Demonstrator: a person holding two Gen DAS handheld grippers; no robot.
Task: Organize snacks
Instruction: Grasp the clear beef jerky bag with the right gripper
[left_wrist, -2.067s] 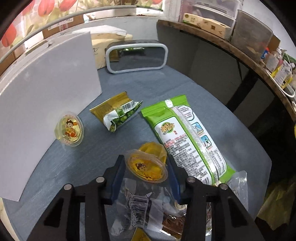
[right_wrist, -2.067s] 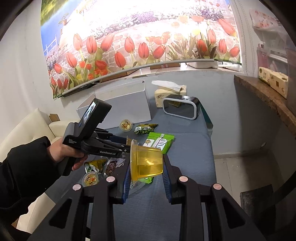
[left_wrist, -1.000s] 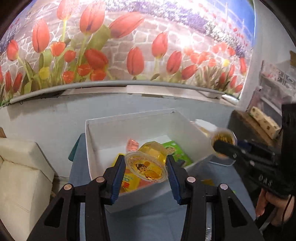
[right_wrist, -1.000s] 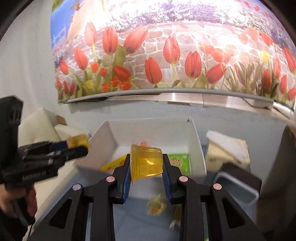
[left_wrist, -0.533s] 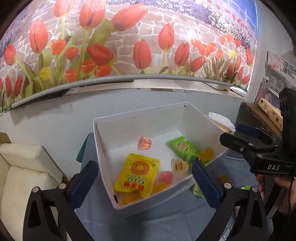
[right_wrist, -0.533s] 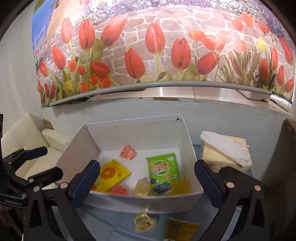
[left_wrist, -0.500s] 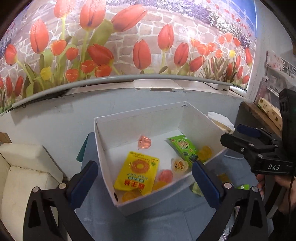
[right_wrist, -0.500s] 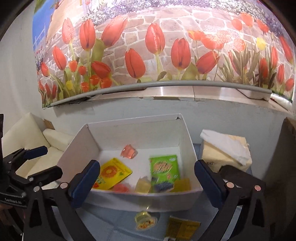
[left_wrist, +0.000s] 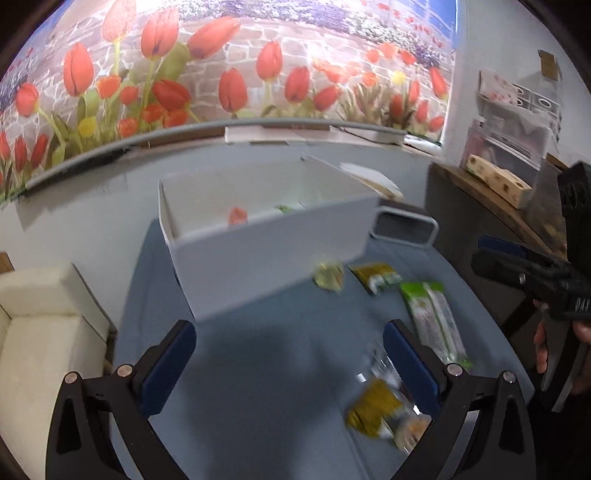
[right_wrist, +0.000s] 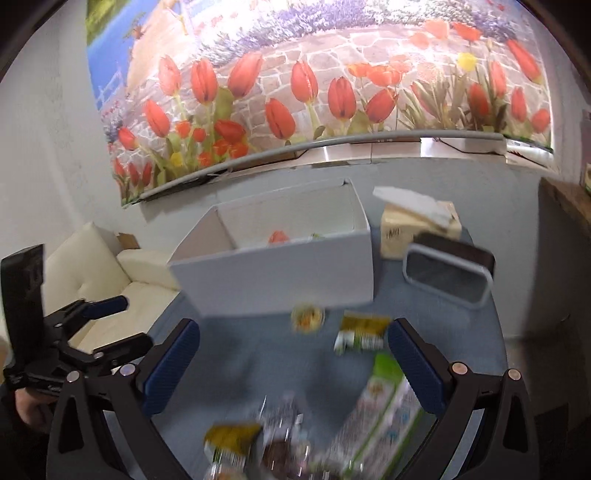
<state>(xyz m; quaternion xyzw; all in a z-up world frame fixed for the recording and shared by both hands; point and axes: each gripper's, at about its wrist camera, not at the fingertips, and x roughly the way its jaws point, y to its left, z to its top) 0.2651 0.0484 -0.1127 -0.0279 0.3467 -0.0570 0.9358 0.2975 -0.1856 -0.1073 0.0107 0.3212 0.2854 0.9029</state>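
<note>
A white box (left_wrist: 266, 251) stands at the back of the blue-grey table (left_wrist: 258, 369); a pink jelly cup (left_wrist: 237, 215) and a green pack show inside. The box also shows in the right wrist view (right_wrist: 280, 273). On the table lie a jelly cup (left_wrist: 328, 276), a small green-yellow pack (left_wrist: 376, 278), a long green pack (left_wrist: 432, 317) and a blurred heap of packs (left_wrist: 384, 410). My left gripper (left_wrist: 291, 365) is open and empty, above the table in front of the box. My right gripper (right_wrist: 291, 365) is open and empty, with the long green pack (right_wrist: 380, 417) under it.
A grey-rimmed black tray (right_wrist: 448, 278) and a tissue box (right_wrist: 417, 229) stand right of the white box. A cream sofa (left_wrist: 40, 325) lies left of the table. A wooden shelf (left_wrist: 491, 195) runs along the right. The other gripper shows in each view (left_wrist: 535, 280) (right_wrist: 66, 347).
Both grippers let go of their jelly cups over the white box and stand open. Both have since pulled back and tilted down toward the snacks on the table.
</note>
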